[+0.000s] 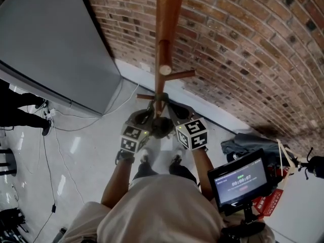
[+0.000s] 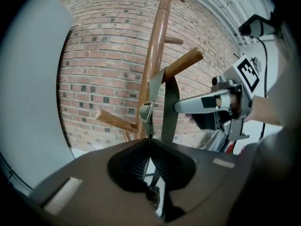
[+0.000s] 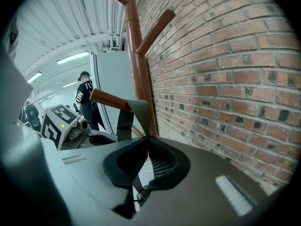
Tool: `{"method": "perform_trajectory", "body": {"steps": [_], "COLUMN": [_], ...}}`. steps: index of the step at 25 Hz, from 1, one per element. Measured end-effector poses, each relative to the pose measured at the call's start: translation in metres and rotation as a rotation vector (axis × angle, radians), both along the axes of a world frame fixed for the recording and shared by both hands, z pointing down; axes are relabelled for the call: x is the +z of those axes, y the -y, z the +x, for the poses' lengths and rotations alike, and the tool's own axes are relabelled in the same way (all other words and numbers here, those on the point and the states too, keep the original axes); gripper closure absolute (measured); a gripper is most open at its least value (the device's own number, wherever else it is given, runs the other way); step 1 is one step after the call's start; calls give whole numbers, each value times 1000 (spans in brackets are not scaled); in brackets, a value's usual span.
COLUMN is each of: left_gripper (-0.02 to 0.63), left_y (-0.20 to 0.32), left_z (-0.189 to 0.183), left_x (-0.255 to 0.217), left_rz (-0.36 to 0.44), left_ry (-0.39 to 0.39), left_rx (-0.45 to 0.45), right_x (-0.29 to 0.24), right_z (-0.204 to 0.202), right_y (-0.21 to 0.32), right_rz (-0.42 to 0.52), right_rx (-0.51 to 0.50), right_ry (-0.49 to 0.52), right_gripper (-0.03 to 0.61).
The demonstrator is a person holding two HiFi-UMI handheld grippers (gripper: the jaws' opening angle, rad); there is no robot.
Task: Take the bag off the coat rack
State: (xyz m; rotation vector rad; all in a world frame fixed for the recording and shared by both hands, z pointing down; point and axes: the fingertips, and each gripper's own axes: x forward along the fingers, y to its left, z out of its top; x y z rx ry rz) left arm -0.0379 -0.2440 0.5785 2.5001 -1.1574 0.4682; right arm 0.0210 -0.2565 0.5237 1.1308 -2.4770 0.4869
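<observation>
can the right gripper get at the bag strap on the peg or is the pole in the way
Yes, it seems: the right gripper is shut on the strap just below the peg, and the pole stands behind the strap, not between.

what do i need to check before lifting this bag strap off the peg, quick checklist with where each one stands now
1. Left gripper shut on the strap: ok.
2. Right gripper shut on the strap: ok.
3. Strap clear of the peg: not ok, it lies looped over it.
4. Peg tip free for the strap to slide off: ok, nothing sits on the upward-slanting end.
5. Bag hangs free of the lower peg: cannot tell, the bag is hidden beneath the grippers.
</observation>
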Motion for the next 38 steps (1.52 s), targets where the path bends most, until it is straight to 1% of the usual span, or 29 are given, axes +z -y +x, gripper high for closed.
{"method": "perform_trajectory", "body": {"steps": [4,7,14,18,22,27,31,38], "left_gripper": [600,600,600,600,600,600,600,600], "left_y": [-4,-7,-8,-8,-9,-9,-10,-11], "left_z": [-1,-4,-11,-14,-16,-20,-20,-27], "left_x": [-2,-7,-29,-43,-61,-84,-104,-139], "left_rz": [-6,-5,26,50,75,108,129,188], "left_ry": [-2,-24,-60,-70,-100,-137,-149,-177], "left_rx": [-3,-20,-51,-70,-79,-87,-88,-119], "right_x": [-4,-8,-26,-39,-55,-79,-97,-131], "right_z": [3,4,9,12,14,15,17,20], "right_y": [-2,-4,-4,-5,-7,-9,-10,-14], "right_rz": [-1,3,26,41,50,80,103,150], "right_rx": [2,-4,0,1,11,11,12,12], "right_ry": [10,15,48,62,105,138,164,208], "right_gripper": [572,572,574,574,574,574,572,572]}}
